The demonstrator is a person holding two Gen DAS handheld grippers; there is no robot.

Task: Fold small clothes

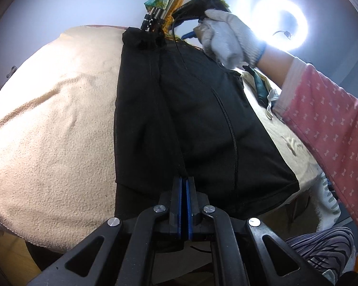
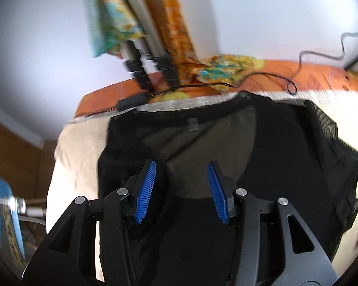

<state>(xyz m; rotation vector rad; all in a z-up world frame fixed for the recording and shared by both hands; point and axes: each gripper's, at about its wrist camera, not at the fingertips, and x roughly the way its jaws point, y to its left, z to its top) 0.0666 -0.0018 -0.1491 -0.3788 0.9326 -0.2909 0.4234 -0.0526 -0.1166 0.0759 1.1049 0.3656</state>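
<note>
A black mesh garment (image 1: 191,124) lies folded lengthwise on a cream towel (image 1: 55,124). My left gripper (image 1: 184,181) is shut at the garment's near hem, and a crease in the cloth runs straight into its blue pads. In the right wrist view the same black garment (image 2: 226,143) shows its neckline and label. My right gripper (image 2: 181,190) hovers over it with its jaws apart and nothing pinched between the blue pads (image 2: 145,190). A gloved hand (image 1: 226,38) holds that right gripper (image 1: 191,33) over the garment's far end.
A tripod's legs (image 2: 150,66) and black cables (image 2: 202,87) sit on an orange patterned sheet (image 2: 322,76) just past the far edge of the garment. A ring light (image 1: 283,23) glares at upper right. More clothes (image 1: 262,83) lie under the person's pink sleeve (image 1: 326,124).
</note>
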